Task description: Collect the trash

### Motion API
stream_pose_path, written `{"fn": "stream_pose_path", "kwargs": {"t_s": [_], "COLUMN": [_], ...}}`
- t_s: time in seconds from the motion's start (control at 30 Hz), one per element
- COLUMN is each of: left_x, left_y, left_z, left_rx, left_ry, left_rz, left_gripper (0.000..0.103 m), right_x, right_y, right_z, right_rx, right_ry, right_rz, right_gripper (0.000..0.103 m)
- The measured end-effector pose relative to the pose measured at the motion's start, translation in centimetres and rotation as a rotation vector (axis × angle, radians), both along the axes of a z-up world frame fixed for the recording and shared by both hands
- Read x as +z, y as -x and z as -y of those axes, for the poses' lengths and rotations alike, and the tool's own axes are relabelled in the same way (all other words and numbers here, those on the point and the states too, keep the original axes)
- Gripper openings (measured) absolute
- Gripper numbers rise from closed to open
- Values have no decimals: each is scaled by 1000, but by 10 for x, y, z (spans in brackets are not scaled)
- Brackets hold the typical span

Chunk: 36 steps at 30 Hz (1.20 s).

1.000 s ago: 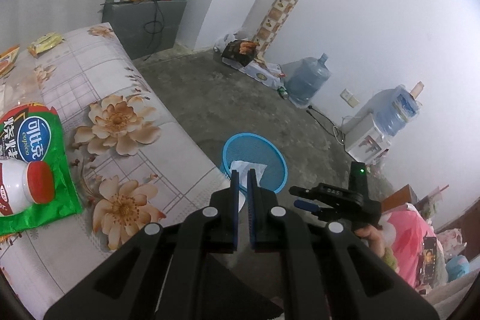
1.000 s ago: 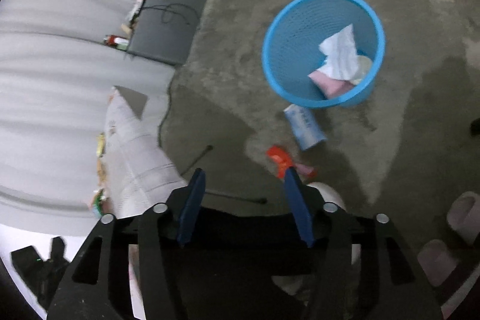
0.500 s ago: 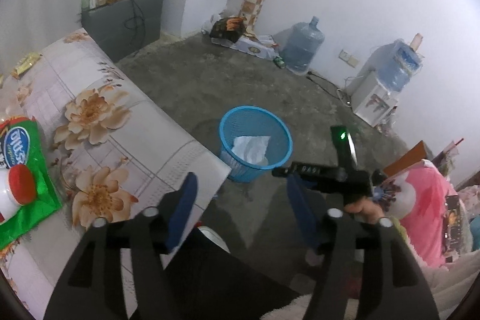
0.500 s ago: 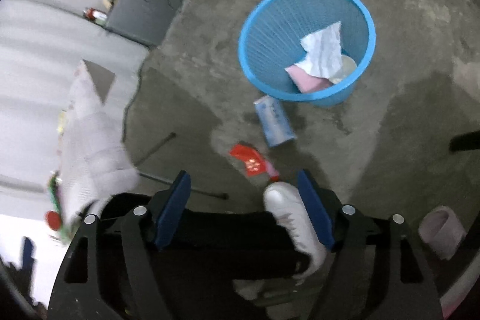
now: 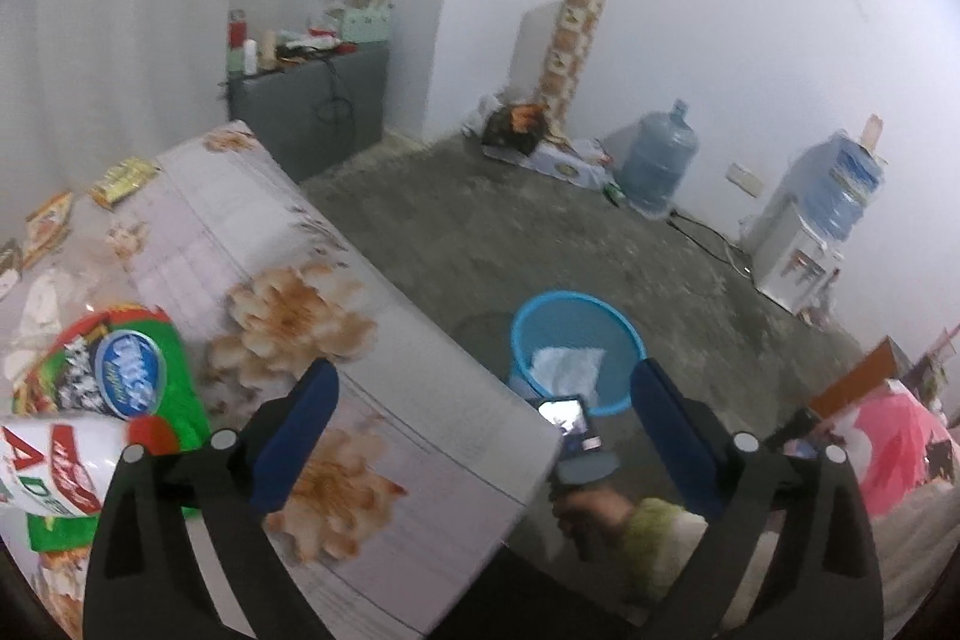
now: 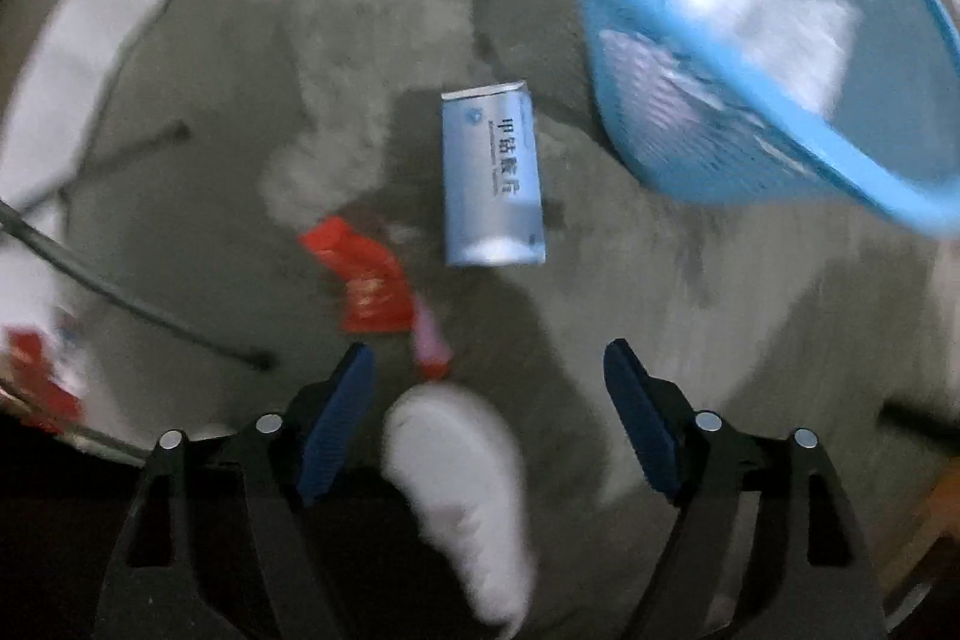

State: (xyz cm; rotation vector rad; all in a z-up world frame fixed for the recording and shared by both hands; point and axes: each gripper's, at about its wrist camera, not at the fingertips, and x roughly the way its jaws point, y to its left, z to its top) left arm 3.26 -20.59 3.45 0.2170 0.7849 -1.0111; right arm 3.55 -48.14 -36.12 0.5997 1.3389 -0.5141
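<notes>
The right hand-held gripper (image 6: 489,421) points down at the floor, jaws opening and empty, with a pale blue carton (image 6: 491,175) lying ahead, its long axis roughly along the reach, just beside the blue basket (image 6: 750,58). The left hand-held gripper (image 5: 485,427), opening and empty, hangs over the desk (image 5: 384,376), farther off.

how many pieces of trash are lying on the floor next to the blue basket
2: a pale blue carton lying flat just left of the blue basket, and a red wrapper further left, near a white shoe. More may be hidden.
</notes>
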Motion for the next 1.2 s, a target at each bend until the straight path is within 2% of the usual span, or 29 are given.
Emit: {"fn": "stream_pose_path", "kwargs": {"t_s": [0.13, 0.23, 0.33, 0.53, 0.7, 0.8, 0.97, 1.1, 1.2], "left_x": [0, -5, -10, -20, -25, -25, -21, -17, -15], "left_y": [-18, -33, -43, -56, -59, -58, -54, -51, -49], "left_z": [-6, -11, -13, -15, -10, -7, -5, -5, -7], "left_rx": [29, 53, 80, 104, 102, 92, 69, 57, 44], "left_ry": [18, 30, 30, 2, -16, -12, 9, 33, 45], "left_rz": [-18, -62, -90, -115, -116, -115, -99, -102, -101], "left_gripper": [97, 97, 97, 97, 97, 97, 97, 97, 97], "right_x": [-44, -69, -92, -116, -125, -118, -72, -18, 54], "right_y": [-42, -64, -77, -86, -82, -71, -23, 40, 90], "right_z": [2, 10, 20, 35, 46, 42, 14, 4, 10], "right_rx": [57, 45, 28, 5, -19, 2, 59, 3, -79], "right_ry": [89, 127, 122, 95, 64, 55, 26, -8, 36], "right_rz": [-65, -107, -149, -183, -191, -164, -46, 75, 246], "right_gripper": [80, 80, 80, 82, 68, 66, 66, 66, 66]}}
